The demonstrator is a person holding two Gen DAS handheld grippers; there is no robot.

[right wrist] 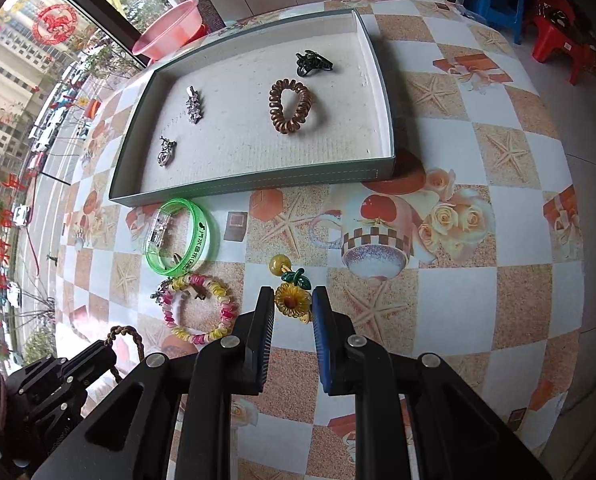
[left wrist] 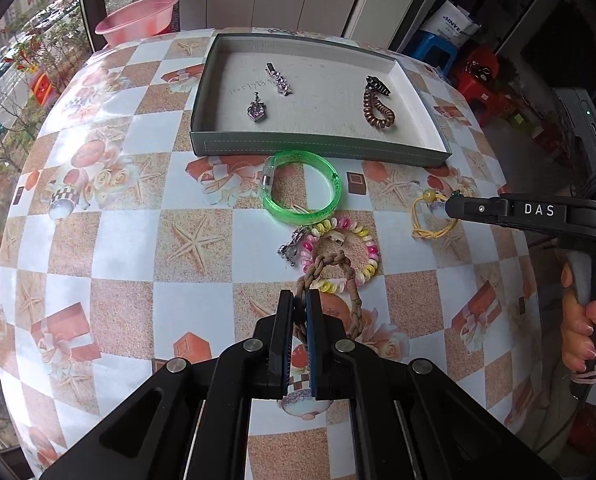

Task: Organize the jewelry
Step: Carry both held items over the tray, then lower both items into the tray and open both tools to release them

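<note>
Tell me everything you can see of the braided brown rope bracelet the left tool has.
The braided rope bracelet is a loop of twisted tan-brown cord, fibrous-looking, with a knot at its far end. The left tool is shut on its near-left side. Its far end overlaps the pink and yellow coil hair tie in the left wrist view; actual contact is unclear. It sits above the patterned tablecloth, outside the tray.

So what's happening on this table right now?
A person is sorting jewelry into a grey tray with a gripper in each hand. The left gripper is shut on a brown braided bracelet. The right gripper is closed on a yellow sunflower hair tie. Four pieces already lie in the tray; a green bangle and a pastel coil tie wait on the table.
</note>
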